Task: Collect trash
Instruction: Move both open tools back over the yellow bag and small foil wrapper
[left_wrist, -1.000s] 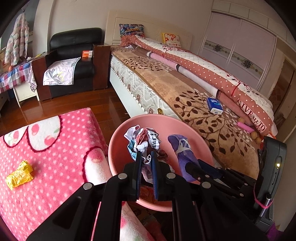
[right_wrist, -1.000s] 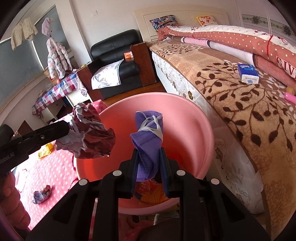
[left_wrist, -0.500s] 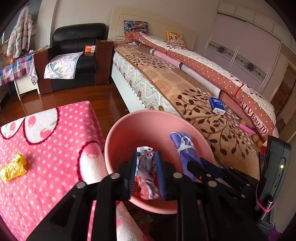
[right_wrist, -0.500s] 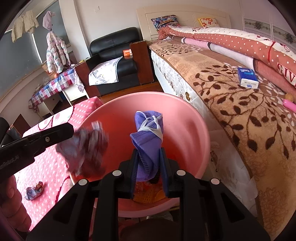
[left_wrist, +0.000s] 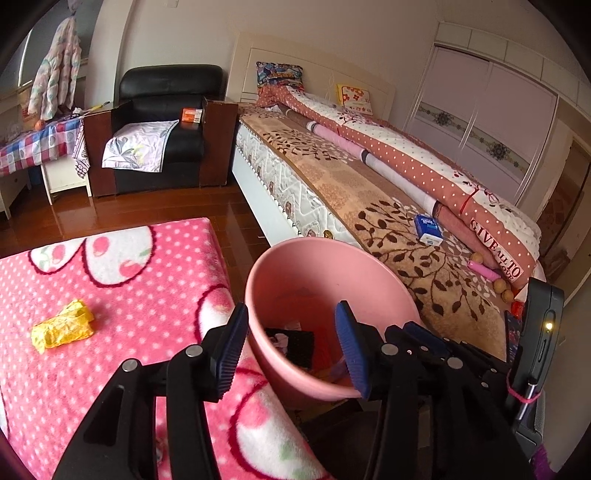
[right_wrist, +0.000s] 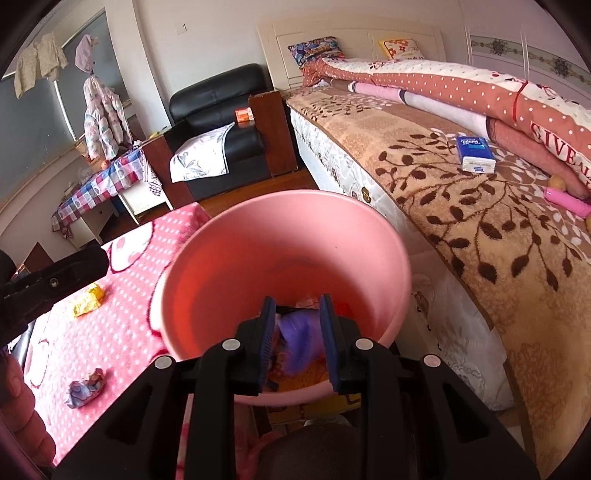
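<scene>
On the pink blanket-covered surface (left_wrist: 110, 295) at the left, a yellow wrapper (left_wrist: 61, 326) lies uncollected; the right wrist view shows a second crumpled scrap (right_wrist: 85, 384) nearer the person's hand (right_wrist: 20, 402). The left gripper (left_wrist: 290, 343) stands over the near rim of the pink bucket (left_wrist: 369, 266), its jaws having just been opening and now wide apart with nothing between them; dark and mixed rubbish lies at the bucket's bottom. To the right, the right gripper (right_wrist: 297, 334) hangs above the bucket's mouth with a blurred purple cloth piece (right_wrist: 297, 339) between its jaws; they stand narrowly apart, and whether the pads grip the piece cannot be told. Judgement: to finish this drop cleanly, the right jaws should part fully while centred over the opening, clear of the rim. The left gripper is then best placed for the yellow wrapper. The bed (left_wrist: 369, 192) lies further right.
</scene>
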